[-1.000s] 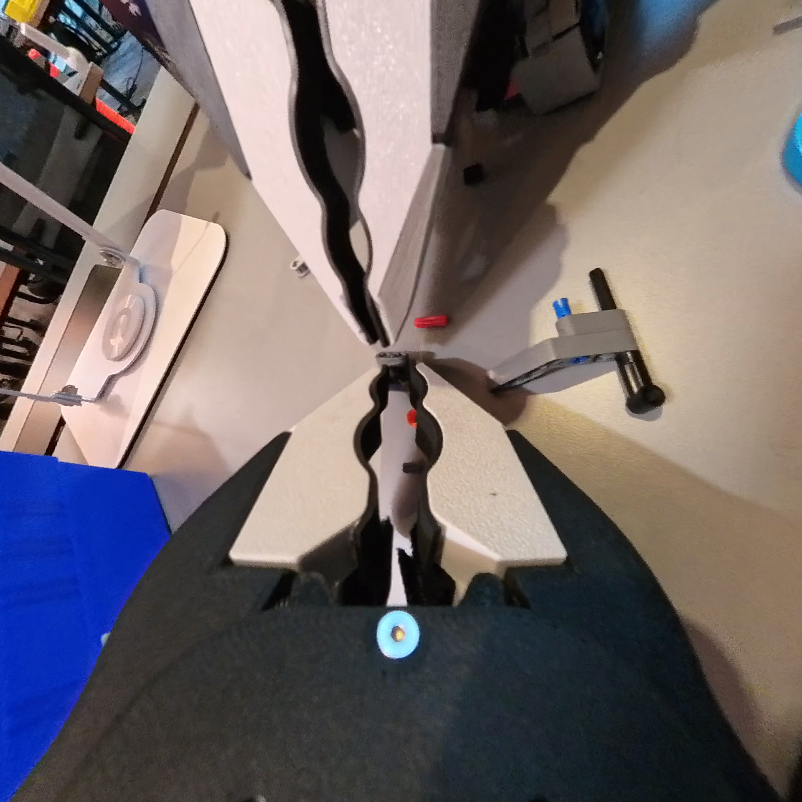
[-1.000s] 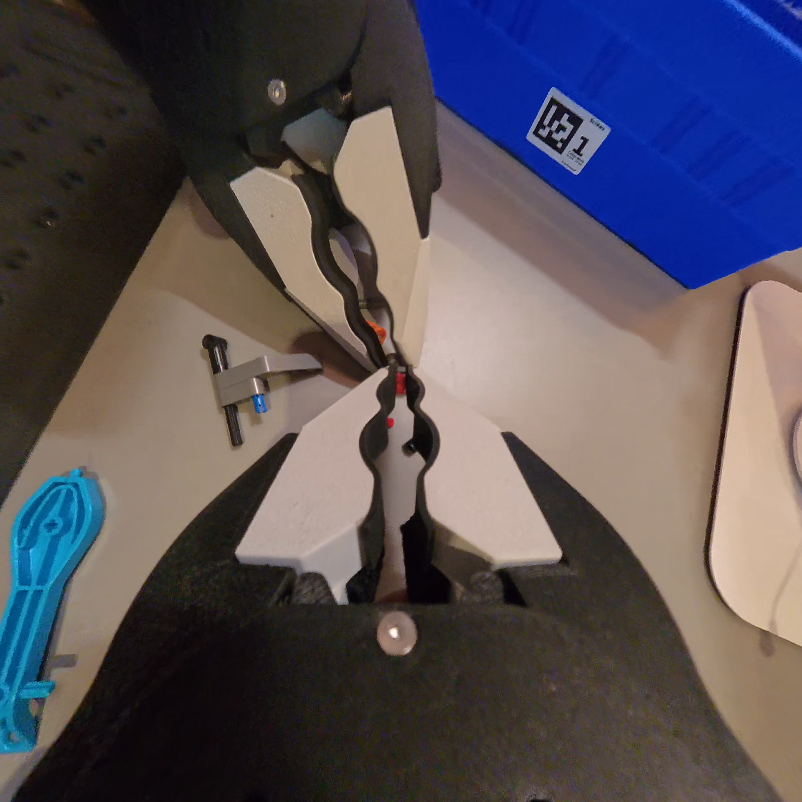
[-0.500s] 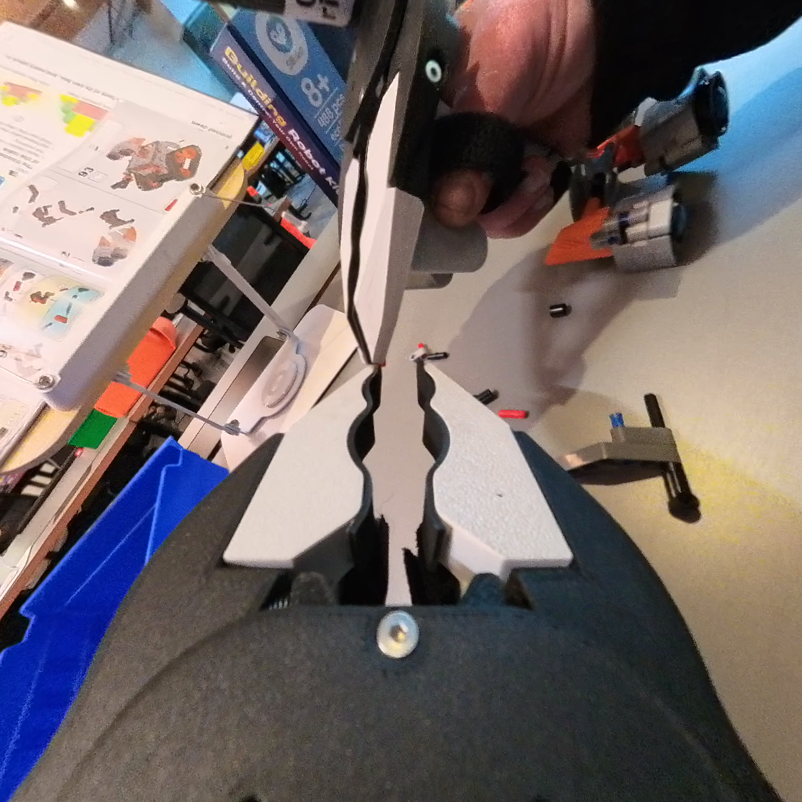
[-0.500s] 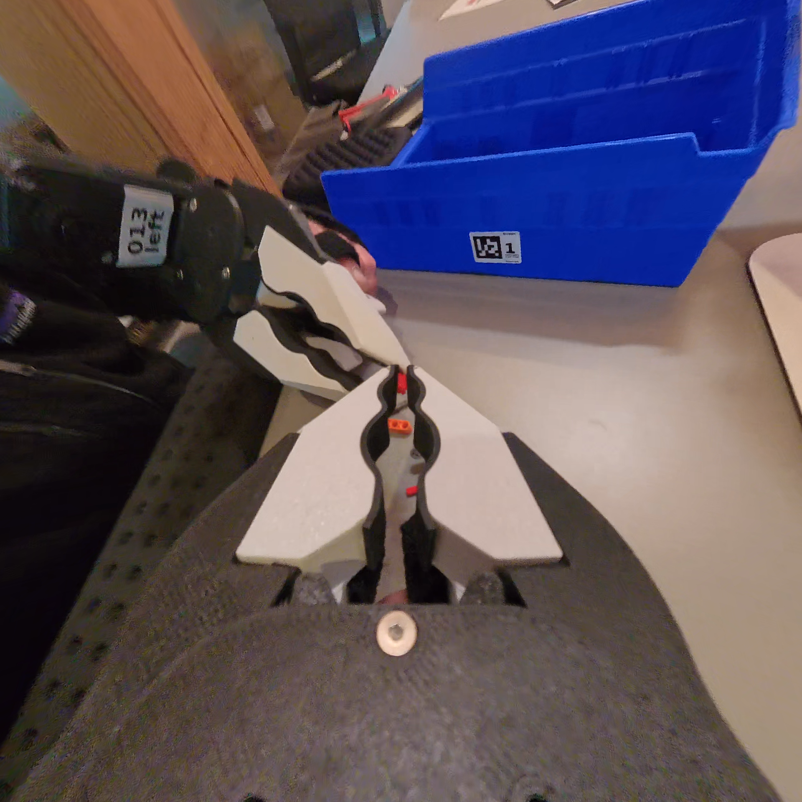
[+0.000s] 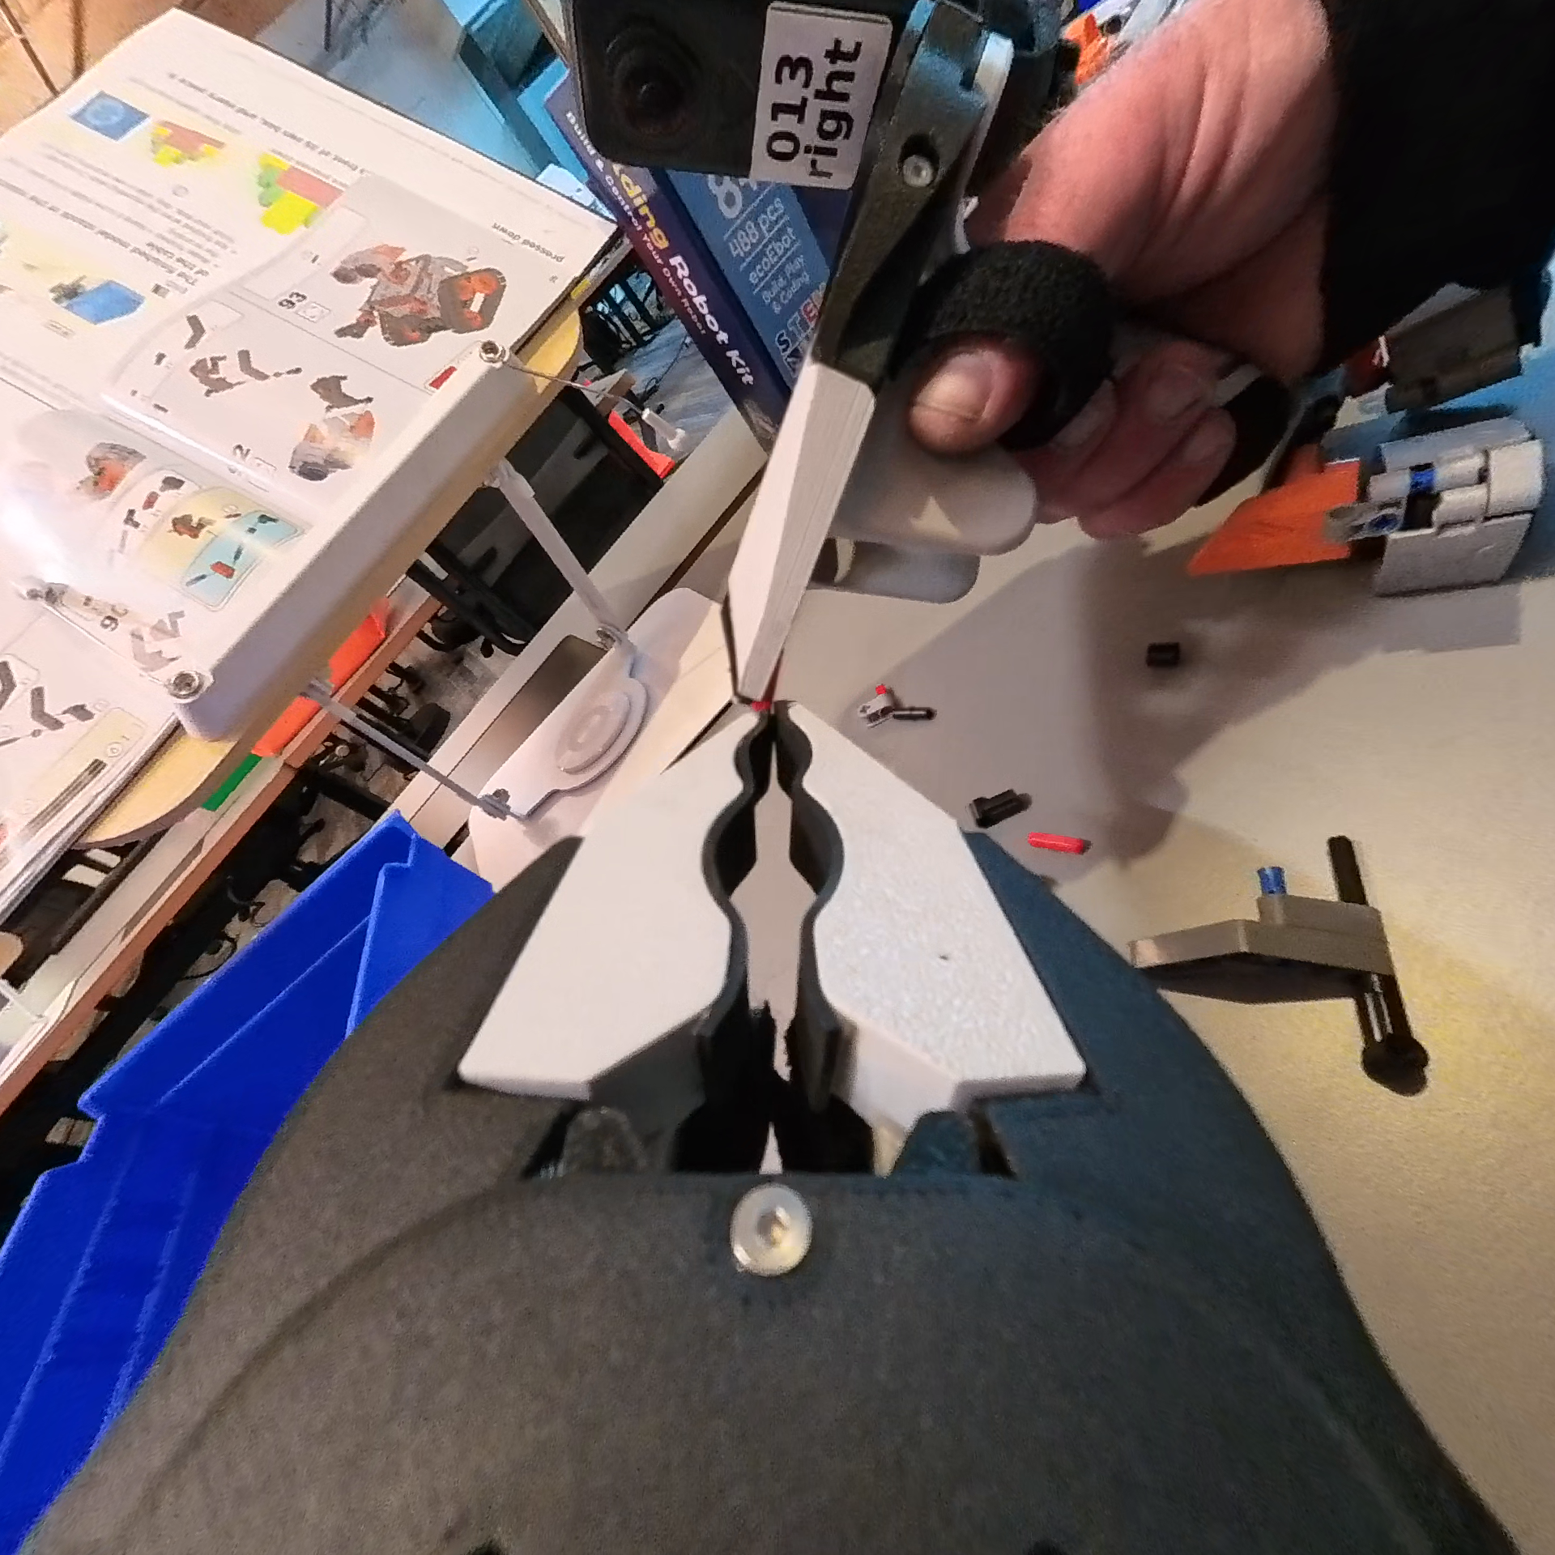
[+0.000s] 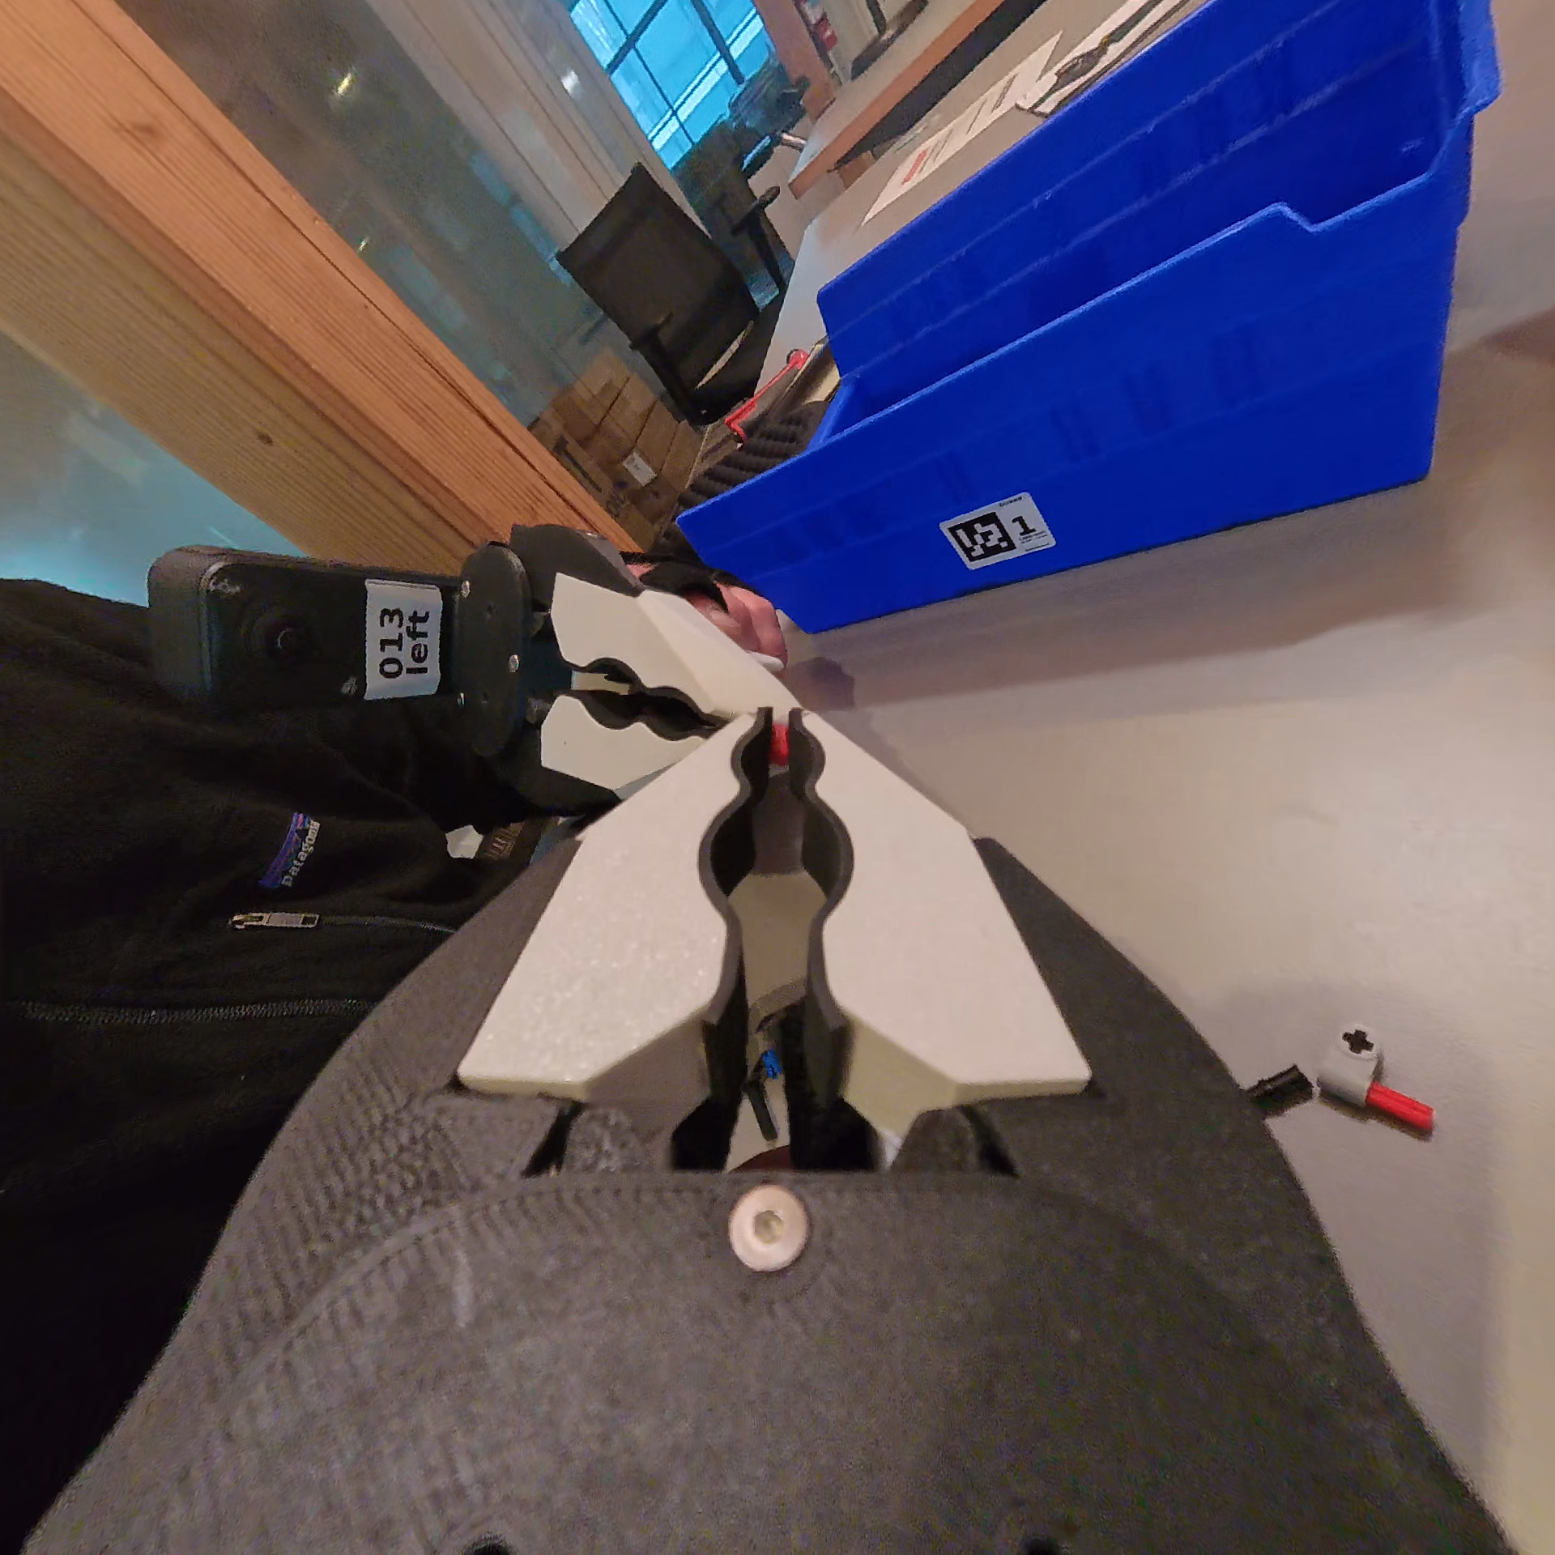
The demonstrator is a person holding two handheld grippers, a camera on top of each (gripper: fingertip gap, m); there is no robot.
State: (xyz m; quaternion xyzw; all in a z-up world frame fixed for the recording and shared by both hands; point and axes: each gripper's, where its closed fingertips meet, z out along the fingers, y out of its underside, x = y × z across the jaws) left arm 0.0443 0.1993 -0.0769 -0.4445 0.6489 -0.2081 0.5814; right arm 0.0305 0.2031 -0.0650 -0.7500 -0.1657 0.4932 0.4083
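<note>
Left tool [image 5: 770, 715]: nearly closed, only a narrow slit at the tips; whether anything is pinched there cannot be told. Half a second ago its tips stood wider apart.
Right tool [image 6: 778, 740]: closed on a red pin [image 6: 778, 745], which is seen at the very tips, as it was half a second ago.
Meeting point: the two tools are held tip to tip above the bench [image 5: 1262, 757]; a speck of red [image 5: 761, 705] is seen where they touch.
Change: the right tool's camera and a hand [image 5: 1161, 252] now fill more of the left view; a second ago both tools were pointed down at the bench.
Bench parts: a grey bracket on a black axle [image 5: 1279, 942], a loose red pin [image 5: 1056, 841] and black pieces [image 5: 997, 806] lie to the right, well apart from the tips.
Grey connector [image 6: 1350, 1064]: lies on the bench with a red axle, beside the right tool's body.
Edges: a blue bin [image 6: 1178, 404] stands ahead of the right tool; a manual stand [image 5: 252, 337] leans at the bench's left edge.
Open room: bare bench lies between the bin and the tips.
</note>
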